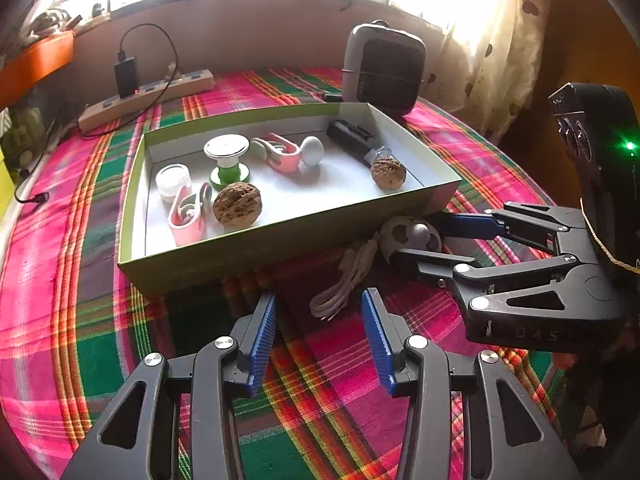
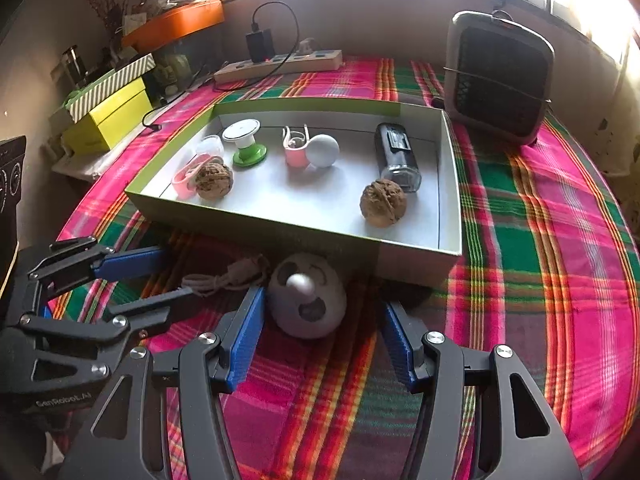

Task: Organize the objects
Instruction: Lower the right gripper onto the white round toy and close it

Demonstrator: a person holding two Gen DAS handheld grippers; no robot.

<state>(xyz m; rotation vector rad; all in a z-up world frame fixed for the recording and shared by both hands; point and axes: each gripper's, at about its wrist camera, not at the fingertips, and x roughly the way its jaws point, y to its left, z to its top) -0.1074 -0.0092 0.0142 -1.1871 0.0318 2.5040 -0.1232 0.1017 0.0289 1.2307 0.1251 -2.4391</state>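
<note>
A shallow green-sided box (image 1: 280,236) (image 2: 256,222) stands on the plaid cloth. It holds two walnuts (image 1: 237,205) (image 2: 383,202), pink clips (image 1: 188,216), a green-and-white spool (image 1: 227,160), a white egg shape (image 1: 312,150) and a dark jar (image 2: 396,156). A grey face-shaped toy (image 2: 306,296) (image 1: 408,236) lies on the cloth just before the box. My right gripper (image 2: 322,308) (image 1: 420,236) is open with the toy between its blue fingers. A coiled white cable (image 1: 344,280) (image 2: 224,276) lies beside the toy. My left gripper (image 1: 318,312) (image 2: 160,276) is open, empty, around the cable's near end.
A grey heater (image 1: 384,68) (image 2: 500,76) stands behind the box at the right. A power strip (image 1: 148,96) (image 2: 280,64) with a black charger lies at the back. Yellow and striped boxes (image 2: 108,108) sit at the table's left edge. A curtain (image 1: 488,40) hangs at the right.
</note>
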